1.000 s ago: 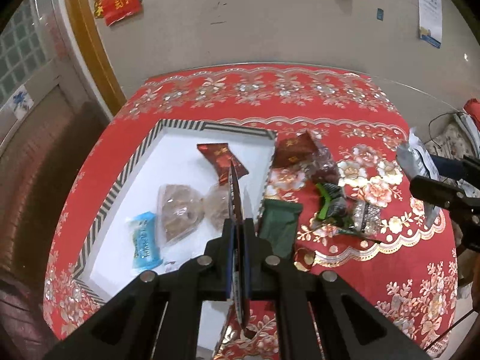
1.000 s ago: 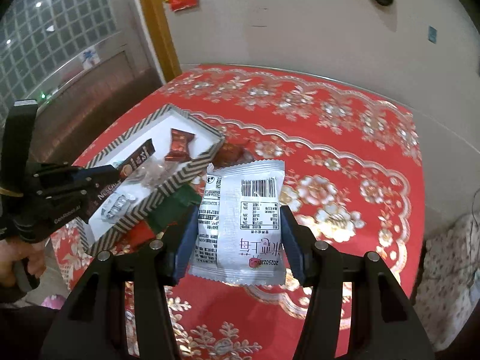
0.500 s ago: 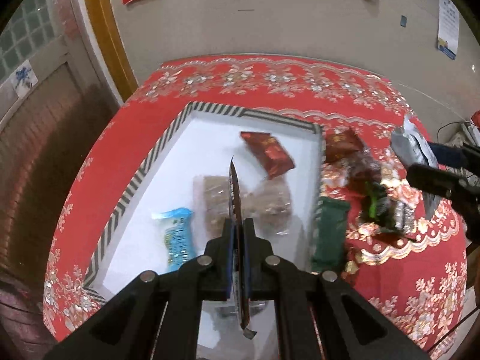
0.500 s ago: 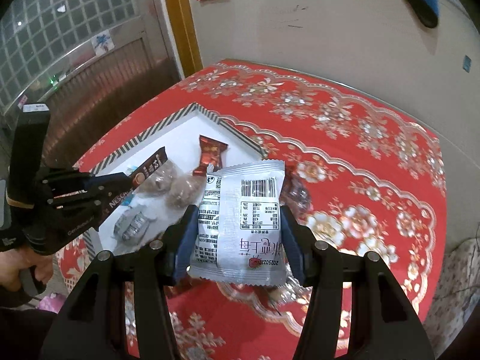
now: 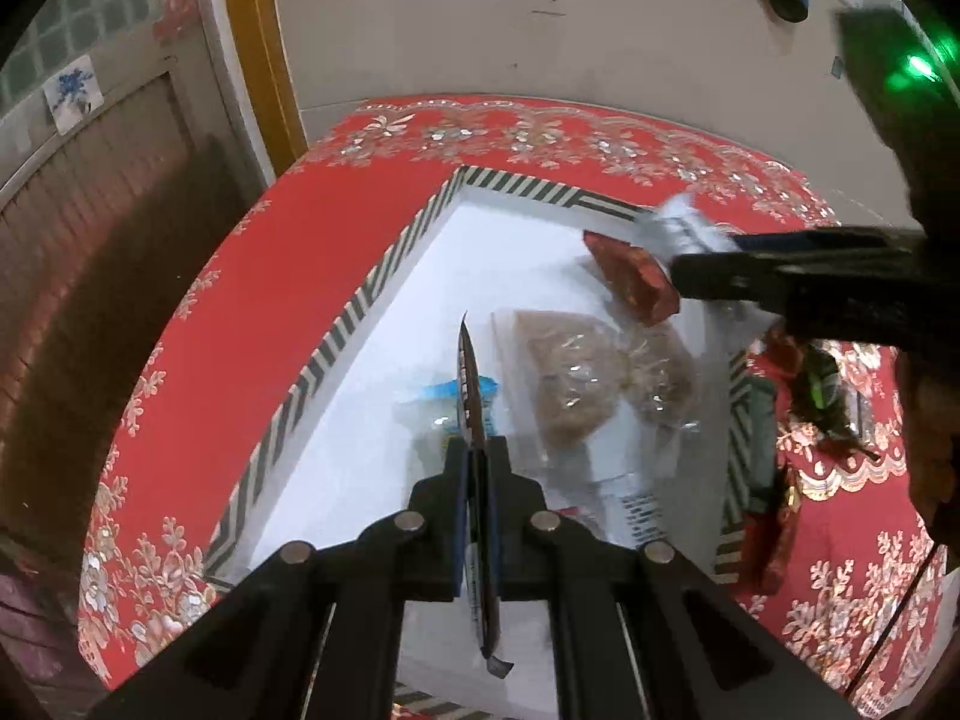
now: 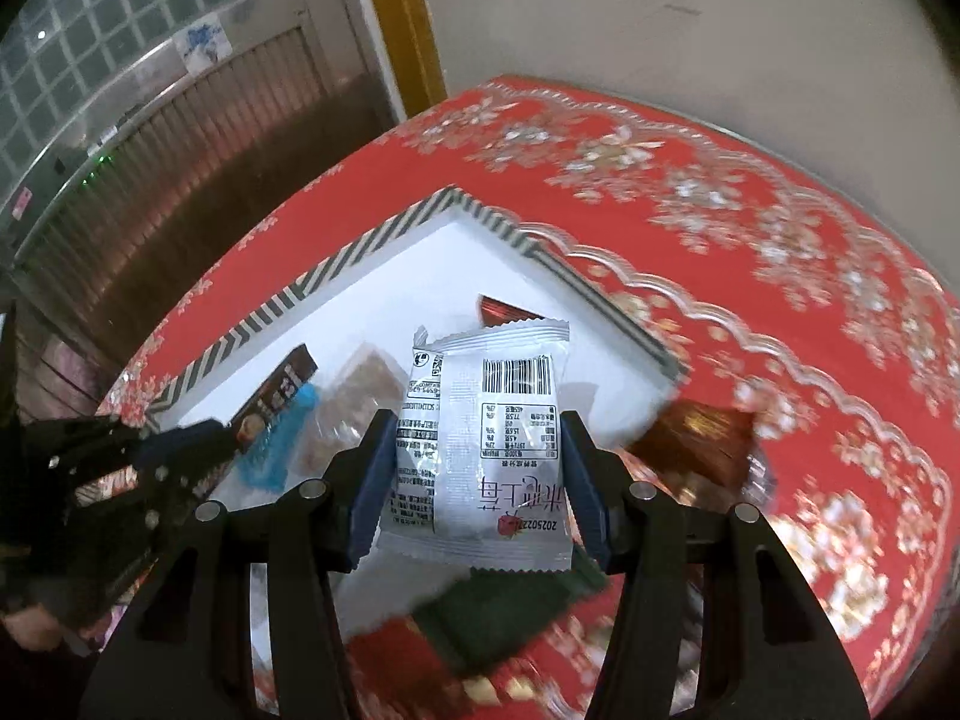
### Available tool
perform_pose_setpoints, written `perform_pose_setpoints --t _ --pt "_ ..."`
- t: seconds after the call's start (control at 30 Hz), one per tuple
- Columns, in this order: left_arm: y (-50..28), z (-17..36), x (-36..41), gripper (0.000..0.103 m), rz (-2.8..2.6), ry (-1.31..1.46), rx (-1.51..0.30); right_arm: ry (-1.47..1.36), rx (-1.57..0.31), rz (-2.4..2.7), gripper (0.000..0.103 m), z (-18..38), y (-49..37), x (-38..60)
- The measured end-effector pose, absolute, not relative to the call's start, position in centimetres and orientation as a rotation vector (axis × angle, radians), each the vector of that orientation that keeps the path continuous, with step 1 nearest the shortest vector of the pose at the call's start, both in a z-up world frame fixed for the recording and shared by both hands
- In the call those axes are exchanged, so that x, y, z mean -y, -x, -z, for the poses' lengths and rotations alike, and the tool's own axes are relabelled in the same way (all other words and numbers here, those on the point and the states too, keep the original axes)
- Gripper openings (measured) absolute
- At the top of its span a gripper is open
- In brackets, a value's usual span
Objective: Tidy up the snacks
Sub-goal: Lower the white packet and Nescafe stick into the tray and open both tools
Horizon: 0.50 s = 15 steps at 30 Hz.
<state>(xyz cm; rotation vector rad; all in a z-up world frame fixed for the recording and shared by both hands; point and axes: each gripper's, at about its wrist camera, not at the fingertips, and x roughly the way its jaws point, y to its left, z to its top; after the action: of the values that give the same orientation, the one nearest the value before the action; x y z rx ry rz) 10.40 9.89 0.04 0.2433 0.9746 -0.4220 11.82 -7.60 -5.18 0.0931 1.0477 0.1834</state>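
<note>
In the left wrist view, the left gripper (image 5: 477, 462) was clamped tight on a thin dark snack bar (image 5: 471, 396) held edge-on, and over the last second the striped-rim tray (image 5: 336, 348) had swung from off to one side to directly beneath it, so the bar now hung over the tray's white floor, above the blue packet (image 5: 447, 393) and just beside the two clear-wrapped brown cakes (image 5: 576, 390). That suggests the bar was about ready to be let go. The right gripper (image 5: 720, 264) had also come in over the tray's far corner, near the red packet (image 5: 630, 282). In the right wrist view, the right gripper (image 6: 477, 450) held a white barcode-printed pouch (image 6: 498, 438) flat between its pads, jaws partly apart around it. The pouch had travelled from above the red tablecloth (image 6: 750, 228) to above the tray (image 6: 336, 264) interior. The loose dark green and brown packets below were blurred, probably still outside the tray.
</note>
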Motion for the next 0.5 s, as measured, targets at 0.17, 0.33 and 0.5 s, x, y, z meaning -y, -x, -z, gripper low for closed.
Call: perform_pose_setpoints --t 0.17,0.33,0.5 --pt "-10.9 0.3 -10.1 0.007 0.425 -0.249 -0.98 -0.058 -1.074 -0.199 0.053 6.5 -15.1 5.1" --pt "-11.0 0.4 -10.0 0.009 0.44 -0.257 -0.974 -0.023 -1.09 -0.201 0.053 7.1 -17.5 3.8" --pt "-11.4 0.6 -10.1 0.027 0.444 -0.235 -0.986 -0.073 -1.125 -0.218 0.055 7.7 -18.6 4.0"
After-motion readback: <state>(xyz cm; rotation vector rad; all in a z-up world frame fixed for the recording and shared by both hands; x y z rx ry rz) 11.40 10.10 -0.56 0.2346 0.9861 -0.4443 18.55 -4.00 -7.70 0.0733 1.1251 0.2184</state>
